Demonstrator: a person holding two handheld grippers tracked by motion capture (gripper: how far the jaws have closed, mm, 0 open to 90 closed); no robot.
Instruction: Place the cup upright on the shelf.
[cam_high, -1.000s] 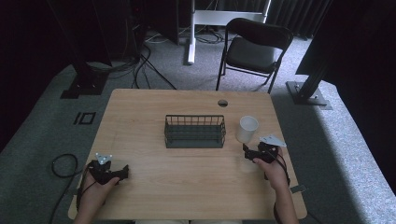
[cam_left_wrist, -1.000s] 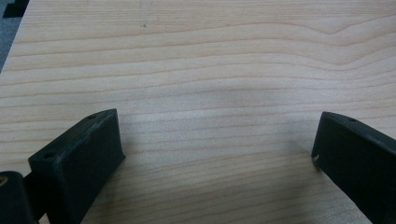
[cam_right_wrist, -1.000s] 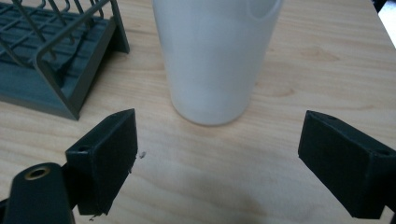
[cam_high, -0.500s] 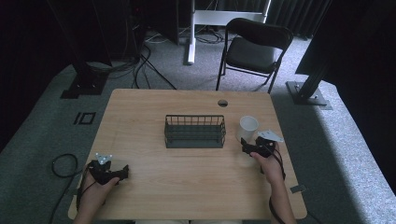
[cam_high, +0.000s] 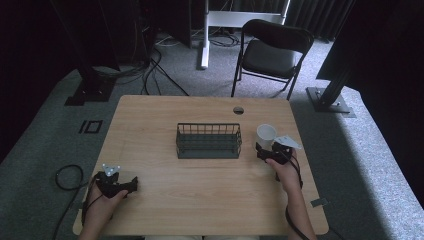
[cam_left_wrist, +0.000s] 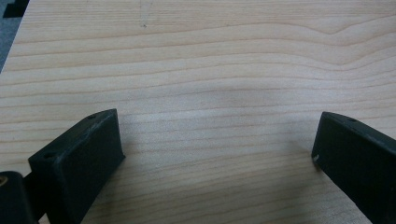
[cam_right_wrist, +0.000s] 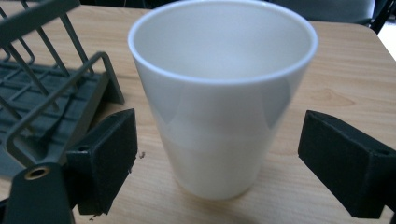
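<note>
A white cup (cam_right_wrist: 219, 98) stands upright on the worktop (cam_high: 210, 200) at about three o'clock from the wire basket (cam_high: 208, 141), just beside its right end but apart from it. It looks like smooth, thin-walled plastic or glazed ware: probably light, stiff and rather slippery, and since it tapers toward the base a squeeze low down could let it slide upward out of the grip. The safer hold seems to be across the middle of the wall, pads flat on opposite sides, with moderate pressure. The cup is empty, as far as its inside shows. The basket is empty too, its wire floor bare. The right hand-held gripper (cam_right_wrist: 219, 158) is released, its jaws spread wide to either side of the cup without touching it. The left hand-held gripper (cam_left_wrist: 215, 154) rests well away at about seven o'clock on the worktop, also released, with bare wood between its jaws.
</note>
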